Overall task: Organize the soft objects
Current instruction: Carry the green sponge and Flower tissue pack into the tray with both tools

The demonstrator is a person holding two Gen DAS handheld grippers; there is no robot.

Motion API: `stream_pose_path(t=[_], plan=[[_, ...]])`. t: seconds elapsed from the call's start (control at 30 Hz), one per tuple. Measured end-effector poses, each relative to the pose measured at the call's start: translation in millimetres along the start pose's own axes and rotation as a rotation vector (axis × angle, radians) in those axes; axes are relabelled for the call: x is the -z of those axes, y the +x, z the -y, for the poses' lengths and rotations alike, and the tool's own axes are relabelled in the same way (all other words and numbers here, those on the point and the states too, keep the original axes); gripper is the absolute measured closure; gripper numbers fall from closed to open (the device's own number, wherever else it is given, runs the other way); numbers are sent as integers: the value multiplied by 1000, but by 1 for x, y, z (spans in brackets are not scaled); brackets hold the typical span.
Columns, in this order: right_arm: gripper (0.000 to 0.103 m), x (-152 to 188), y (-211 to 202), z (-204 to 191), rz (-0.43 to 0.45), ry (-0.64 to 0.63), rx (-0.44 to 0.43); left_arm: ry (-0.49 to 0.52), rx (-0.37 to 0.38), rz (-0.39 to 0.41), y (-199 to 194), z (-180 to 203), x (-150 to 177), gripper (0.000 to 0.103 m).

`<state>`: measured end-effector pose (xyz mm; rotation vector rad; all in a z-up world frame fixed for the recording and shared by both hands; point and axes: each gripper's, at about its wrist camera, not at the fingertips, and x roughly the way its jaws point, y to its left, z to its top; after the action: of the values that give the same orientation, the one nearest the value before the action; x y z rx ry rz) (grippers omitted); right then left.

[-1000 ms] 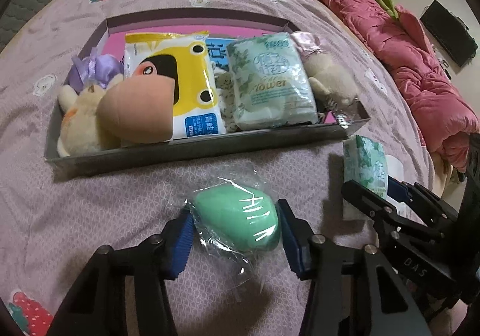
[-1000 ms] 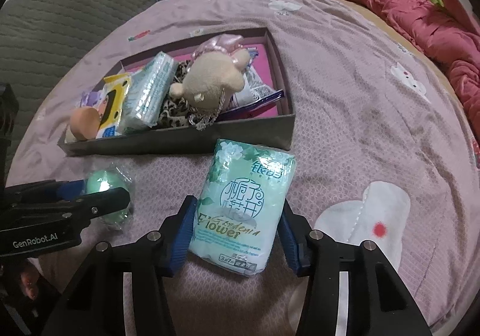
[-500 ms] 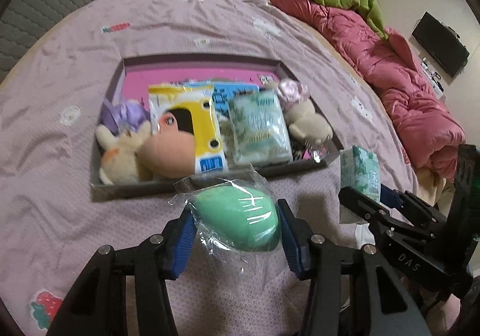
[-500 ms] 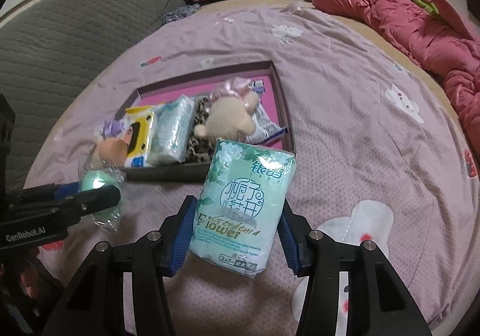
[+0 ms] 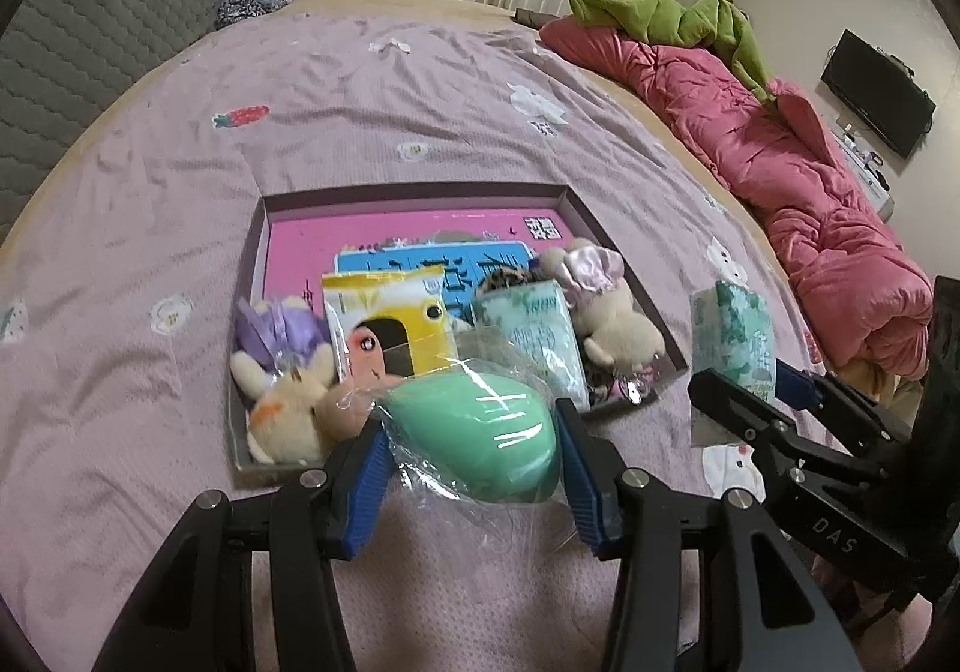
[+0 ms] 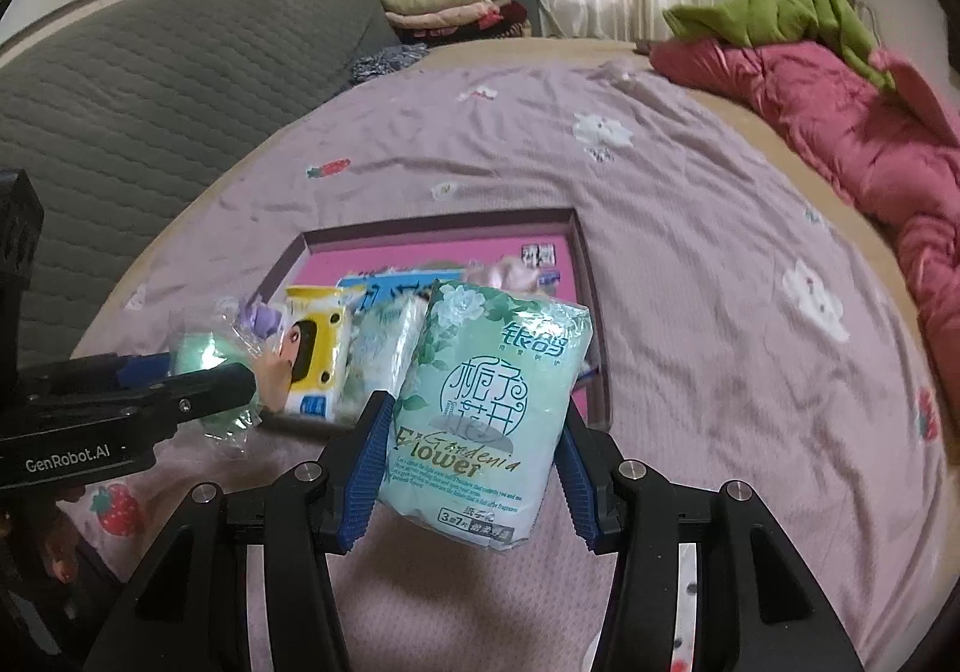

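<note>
My left gripper (image 5: 471, 453) is shut on a green sponge in clear wrap (image 5: 474, 432), held in the air above the bed. My right gripper (image 6: 474, 462) is shut on a green tissue pack (image 6: 486, 408), also lifted. Beyond both lies a shallow box (image 5: 414, 190) with a pink floor. It holds a yellow wipes pack (image 5: 390, 321), another green tissue pack (image 5: 534, 336), a cream plush with a pink bow (image 5: 606, 318), a purple-and-cream plush (image 5: 282, 372) and a peach sponge (image 5: 345, 411). The right gripper (image 5: 762, 390) with its pack (image 5: 729, 336) shows at the right of the left wrist view.
The box lies on a bed with a lilac printed sheet (image 5: 390, 90). A pink quilt (image 5: 780, 180) with a green garment (image 5: 666, 18) runs along the right side. A grey quilted headboard (image 6: 150, 96) and folded clothes (image 6: 444, 6) stand at the far end.
Both grippers have risen with their loads, off the sheet. The box now sits farther away and lower in both views, and more of the room shows.
</note>
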<state>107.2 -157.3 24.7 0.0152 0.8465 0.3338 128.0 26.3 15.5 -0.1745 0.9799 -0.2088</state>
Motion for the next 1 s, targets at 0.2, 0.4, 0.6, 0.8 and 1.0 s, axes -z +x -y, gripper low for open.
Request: stream_pose_path(t=[0.2, 0.4, 0.6, 0.8, 1.0], plan=[[50, -16, 9, -8, 14, -41, 0, 30, -13, 6, 5, 1, -10, 51], [50, -27, 20, -13, 14, -61, -9, 46, -19, 7, 11, 0, -19, 51], [50, -33, 35, -13, -3, -76, -17, 44, -24, -3, 22, -3, -25, 51], [50, -38, 54, -12, -37, -108, -12, 36, -40, -36, 44, -6, -31, 51], [50, -37, 79, -8, -89, -119, -6, 35, -72, -74, 66, -10, -30, 51]])
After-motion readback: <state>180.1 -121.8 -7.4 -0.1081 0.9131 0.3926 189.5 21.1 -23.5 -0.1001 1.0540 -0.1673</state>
